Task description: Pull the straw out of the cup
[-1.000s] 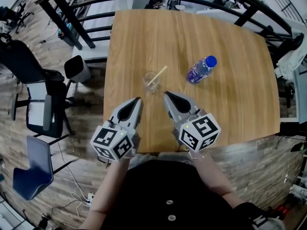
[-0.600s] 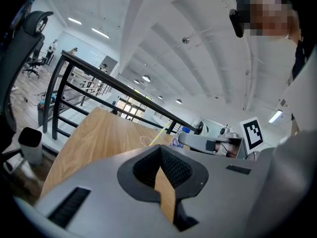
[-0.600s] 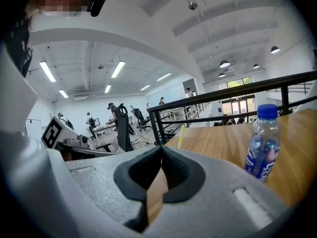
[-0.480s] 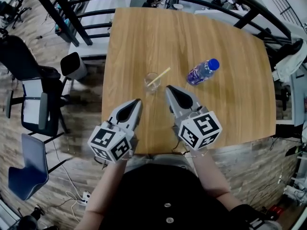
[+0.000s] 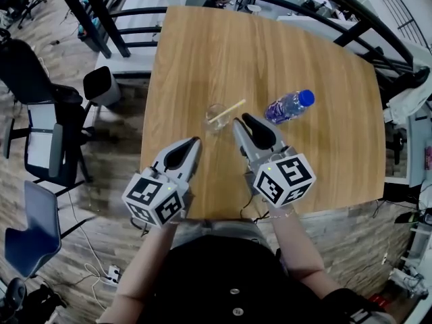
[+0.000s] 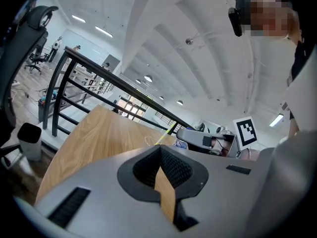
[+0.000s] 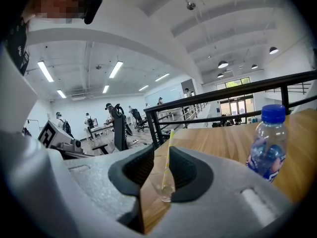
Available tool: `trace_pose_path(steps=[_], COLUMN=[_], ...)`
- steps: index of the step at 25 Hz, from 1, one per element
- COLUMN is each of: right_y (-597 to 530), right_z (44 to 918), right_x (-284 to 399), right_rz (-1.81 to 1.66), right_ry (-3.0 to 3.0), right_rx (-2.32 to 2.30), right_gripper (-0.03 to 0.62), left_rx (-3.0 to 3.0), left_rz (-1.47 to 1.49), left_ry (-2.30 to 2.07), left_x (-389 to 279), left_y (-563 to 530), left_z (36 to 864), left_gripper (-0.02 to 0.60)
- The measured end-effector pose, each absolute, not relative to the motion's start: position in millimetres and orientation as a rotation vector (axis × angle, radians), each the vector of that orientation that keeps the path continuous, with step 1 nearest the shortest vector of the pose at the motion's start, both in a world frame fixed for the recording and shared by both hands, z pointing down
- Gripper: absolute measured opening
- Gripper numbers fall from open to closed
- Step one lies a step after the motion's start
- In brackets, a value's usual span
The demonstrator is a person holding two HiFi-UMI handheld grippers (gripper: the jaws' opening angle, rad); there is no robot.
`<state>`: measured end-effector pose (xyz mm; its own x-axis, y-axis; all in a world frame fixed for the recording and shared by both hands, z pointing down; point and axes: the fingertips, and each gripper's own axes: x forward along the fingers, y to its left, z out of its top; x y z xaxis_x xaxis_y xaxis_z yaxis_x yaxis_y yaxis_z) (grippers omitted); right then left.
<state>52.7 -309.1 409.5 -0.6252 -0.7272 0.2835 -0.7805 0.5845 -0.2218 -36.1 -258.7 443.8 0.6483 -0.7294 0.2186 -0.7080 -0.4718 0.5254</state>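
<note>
I count one wooden table (image 5: pixel 324 147). On it there are one clear cup (image 5: pixel 215 117), one straw (image 5: pixel 229 111) and one bottle (image 5: pixel 288 106) — three small things. There are two grippers, the left gripper (image 5: pixel 194 140) and the right gripper (image 5: pixel 243 121), each with one marker cube. Chairs (image 5: pixel 37 79) — at least three.

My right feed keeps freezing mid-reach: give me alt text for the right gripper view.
The right gripper, its jaws just opened and gripping nothing, frames a clear cup holding a yellow straw, ahead on the wooden table. A blue-capped bottle stands to the right.
</note>
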Motion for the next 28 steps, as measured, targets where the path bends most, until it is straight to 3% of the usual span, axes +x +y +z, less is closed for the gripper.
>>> trace_pose_path(steps=[17,28], right_y=[-335.9,-341.3], right_z=[436.3,439.8], right_x=[43.8,35.9], right_rz=[0.534,0.549], right_ry=[-2.606,-2.629], right_rx=[1.235,1.227], right_gripper=[0.090,0.035], left_rx=[2.237,2.225], left_rz=[-0.042,-0.048], left_ry=[-1.131,-1.116], left_x=[-41.0,-40.0], left_y=[-275.2,-281.9], left_z=[459.5,464.0], left_gripper=[0.015,0.016])
